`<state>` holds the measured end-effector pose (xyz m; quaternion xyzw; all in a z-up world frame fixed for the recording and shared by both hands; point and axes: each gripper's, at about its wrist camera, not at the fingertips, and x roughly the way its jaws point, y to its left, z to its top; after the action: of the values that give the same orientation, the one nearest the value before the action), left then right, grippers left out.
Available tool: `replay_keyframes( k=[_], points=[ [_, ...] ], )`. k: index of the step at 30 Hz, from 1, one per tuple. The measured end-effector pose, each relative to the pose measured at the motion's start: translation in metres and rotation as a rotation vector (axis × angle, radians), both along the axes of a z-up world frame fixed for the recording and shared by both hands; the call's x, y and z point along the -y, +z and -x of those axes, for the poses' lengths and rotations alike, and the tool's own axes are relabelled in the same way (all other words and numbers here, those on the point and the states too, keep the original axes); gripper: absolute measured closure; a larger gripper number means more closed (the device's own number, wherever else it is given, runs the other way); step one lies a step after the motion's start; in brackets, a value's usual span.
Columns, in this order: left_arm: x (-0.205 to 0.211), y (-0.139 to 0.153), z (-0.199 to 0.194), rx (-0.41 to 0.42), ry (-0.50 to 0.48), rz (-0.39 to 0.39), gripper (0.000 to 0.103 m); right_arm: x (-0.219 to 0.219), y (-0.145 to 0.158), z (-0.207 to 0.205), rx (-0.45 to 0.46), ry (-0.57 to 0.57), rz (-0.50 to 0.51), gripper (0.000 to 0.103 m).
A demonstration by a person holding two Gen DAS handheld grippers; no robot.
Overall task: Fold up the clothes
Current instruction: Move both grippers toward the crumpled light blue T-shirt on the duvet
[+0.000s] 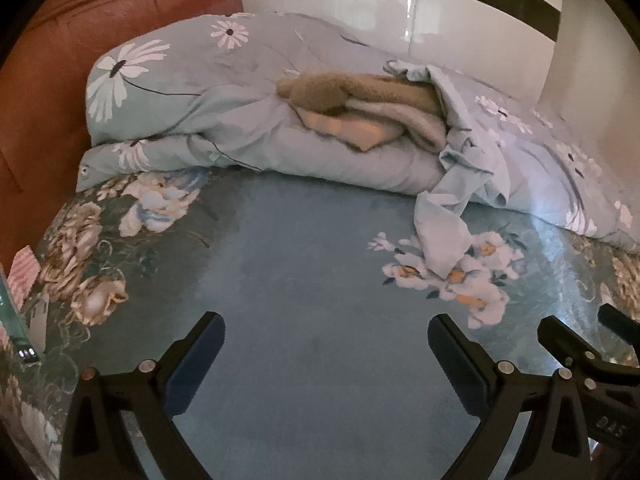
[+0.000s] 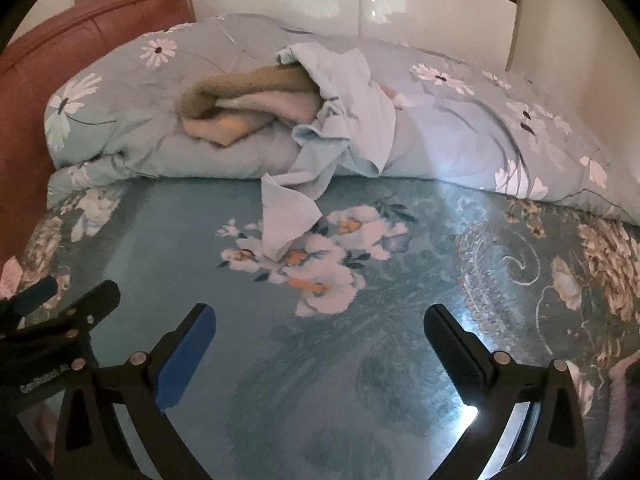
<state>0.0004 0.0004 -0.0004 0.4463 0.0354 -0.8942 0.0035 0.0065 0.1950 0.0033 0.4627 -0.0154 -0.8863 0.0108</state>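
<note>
While both my left gripper (image 1: 324,340) and my right gripper (image 2: 320,332) hang wide apart with nothing in them, the light blue cloth (image 2: 340,128) lies crumpled on the flowery quilt (image 2: 500,128), one end spilling onto the bed sheet (image 2: 168,248). It looks soft, thin and floppy. I think that loose end (image 2: 288,220) is easy to pinch. Beside it sits a fuzzy tan cloth (image 2: 248,104).

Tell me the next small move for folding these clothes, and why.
Probably reach the right gripper forward to the light blue garment's loose end and pinch it. Both grippers are open and empty over the bedspread, and that end trails off the duvet toward them, while the tan garment lies farther back.
</note>
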Motion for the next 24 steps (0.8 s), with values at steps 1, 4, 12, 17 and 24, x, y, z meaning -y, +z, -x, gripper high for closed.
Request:
replay_keyframes(
  k=[1,4,12,17,24],
  points=[
    [-0.001,-0.001,-0.001,0.002,0.001,-0.005,0.000,0.001,0.004,-0.001,-0.002,0.005,-0.002,0.000],
    [-0.003,0.000,-0.006,-0.004,0.007,-0.012,0.000,0.004,0.015,-0.006,-0.009,0.021,-0.008,0.000],
    [-0.004,0.028,-0.029,0.017,0.043,-0.014,0.000,-0.001,0.039,-0.017,-0.023,0.077,0.040,0.000],
    [0.000,0.042,-0.028,0.000,0.038,-0.012,0.000,0.001,0.047,-0.013,-0.022,0.102,0.050,0.000],
    [0.005,0.058,-0.021,-0.024,0.030,-0.060,0.000,-0.004,0.058,-0.010,-0.032,0.111,0.077,0.000]
  ],
)
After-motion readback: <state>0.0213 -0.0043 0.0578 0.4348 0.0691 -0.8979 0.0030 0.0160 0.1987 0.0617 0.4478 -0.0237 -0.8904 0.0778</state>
